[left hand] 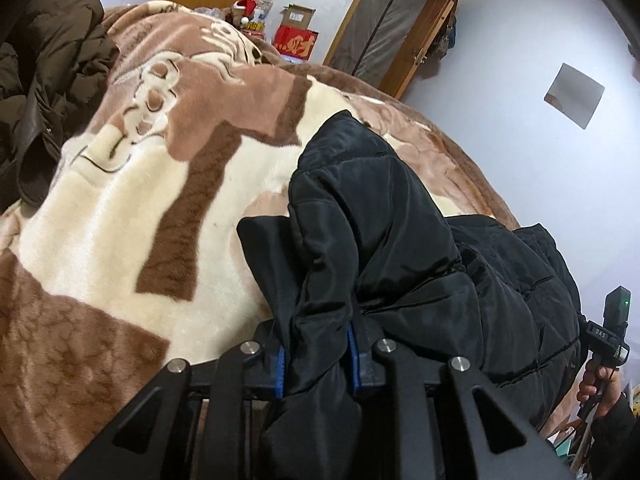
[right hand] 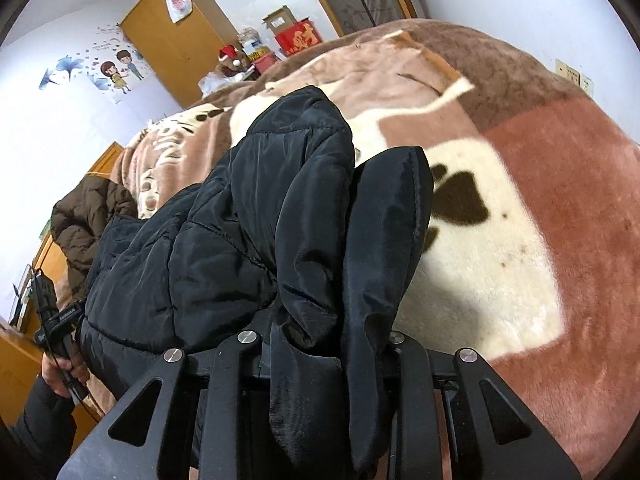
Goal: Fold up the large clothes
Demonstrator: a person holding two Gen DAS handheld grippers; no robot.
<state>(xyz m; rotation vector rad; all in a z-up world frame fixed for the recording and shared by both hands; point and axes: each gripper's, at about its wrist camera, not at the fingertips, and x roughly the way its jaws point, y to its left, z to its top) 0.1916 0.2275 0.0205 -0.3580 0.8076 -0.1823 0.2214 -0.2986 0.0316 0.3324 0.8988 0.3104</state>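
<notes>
Black quilted jacket (left hand: 380, 220) bunched, clamped in left gripper (left hand: 318, 354) and right gripper (right hand: 324, 344)

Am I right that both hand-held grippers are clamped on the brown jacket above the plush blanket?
Not quite: the left hand-held gripper and right hand-held gripper clamp the black jacket, as both wrist views show. The brown jacket lies apart on the plush blanket.

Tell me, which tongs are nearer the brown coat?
Left, I'd judge. The left tongs grip the black jacket on the side of the brown coat; the right tongs grip it farther off.
</notes>
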